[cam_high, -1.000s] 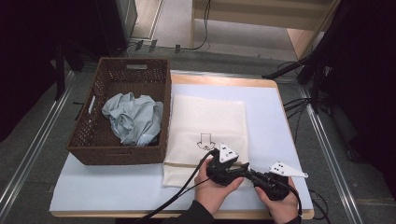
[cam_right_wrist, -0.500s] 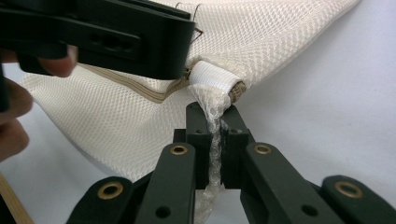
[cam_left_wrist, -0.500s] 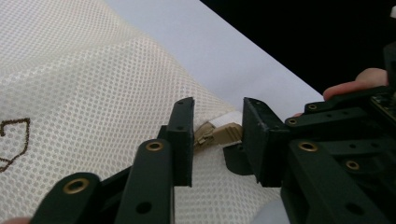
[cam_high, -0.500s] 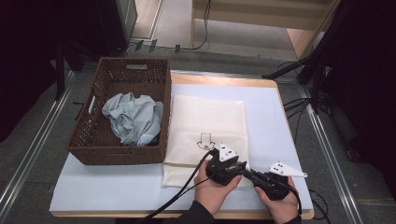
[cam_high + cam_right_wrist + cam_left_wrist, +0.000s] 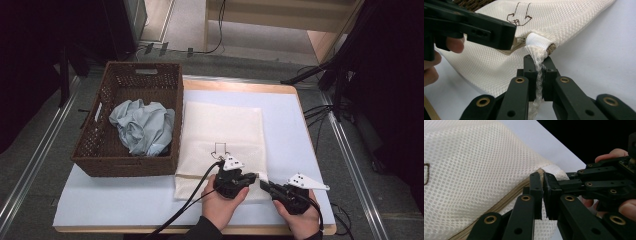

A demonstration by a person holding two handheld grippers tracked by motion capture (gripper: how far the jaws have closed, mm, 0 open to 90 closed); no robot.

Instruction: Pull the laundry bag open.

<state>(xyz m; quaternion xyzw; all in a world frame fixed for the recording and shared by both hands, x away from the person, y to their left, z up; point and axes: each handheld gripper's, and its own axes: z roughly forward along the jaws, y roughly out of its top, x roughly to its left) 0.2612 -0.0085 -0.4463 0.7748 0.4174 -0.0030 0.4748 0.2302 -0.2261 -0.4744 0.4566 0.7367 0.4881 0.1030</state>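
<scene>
The mesh bag (image 5: 220, 137) lies flat at the counter (image 5: 290, 130) centre; the right gripper (image 5: 537, 72) clamps its 5 o'clock corner, and the left gripper (image 5: 542, 195), just closing, pinches the zipper (image 5: 506, 201) end beside it.

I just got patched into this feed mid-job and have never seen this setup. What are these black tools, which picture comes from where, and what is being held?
There is no robot: a person holds a two-jaw tool in each hand. The high view looks down on the table; the other two pictures come from cameras riding on each tool, looking along its black jaws. On the table lie a cream mesh laundry bag and a wicker basket holding a crumpled light-blue cloth. The right hand-held gripper is shut on the mesh at the bag's near corner. The left hand-held gripper has just been closing at the zipper end; what it pinches is hidden.
</scene>
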